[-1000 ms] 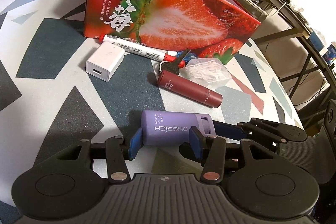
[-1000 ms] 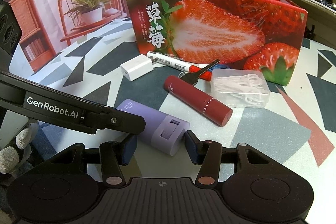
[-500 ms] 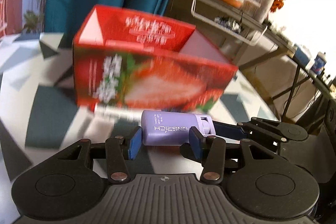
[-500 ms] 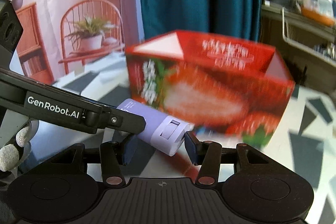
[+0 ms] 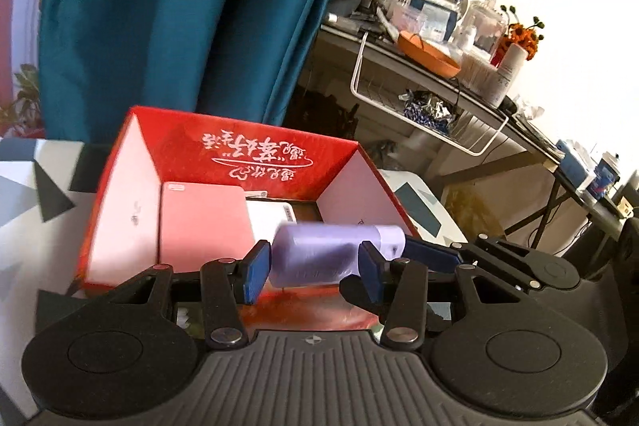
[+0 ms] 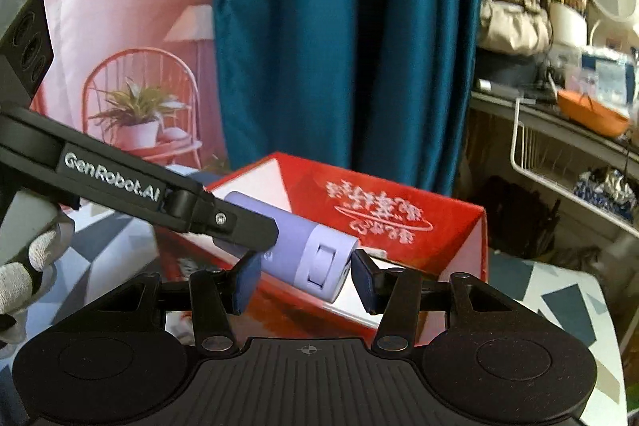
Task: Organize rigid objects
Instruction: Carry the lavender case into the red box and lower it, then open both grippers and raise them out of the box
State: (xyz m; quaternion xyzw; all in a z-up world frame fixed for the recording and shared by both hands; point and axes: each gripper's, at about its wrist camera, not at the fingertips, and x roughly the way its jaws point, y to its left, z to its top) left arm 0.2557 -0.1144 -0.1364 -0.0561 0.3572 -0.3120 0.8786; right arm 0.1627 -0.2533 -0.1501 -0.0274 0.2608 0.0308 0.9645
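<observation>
A purple cylinder (image 5: 319, 254) with a lighter cap end (image 6: 323, 262) hangs in the air over the open red strawberry box (image 5: 247, 150). My left gripper (image 5: 313, 268) is shut on its body, blue pads on both sides. My right gripper (image 6: 305, 280) is shut on the cap end, and its blue pad (image 5: 427, 254) shows behind the cylinder in the left wrist view. The left gripper's black finger (image 6: 223, 218) crosses the right wrist view over the cylinder. Inside the box lie a flat pink item (image 5: 201, 222) and a white item (image 5: 267, 222).
The box (image 6: 399, 210) stands on a table with a grey and white geometric pattern (image 5: 36, 186). A teal curtain (image 5: 179, 6) hangs behind it. To the right is a cluttered desk with a white wire basket (image 5: 431, 106). A gloved hand (image 6: 24, 266) holds the left gripper.
Both grippers have risen off the table with the purple cylinder and moved forward over the box's open top. The loose items on the table have dropped out of view.
</observation>
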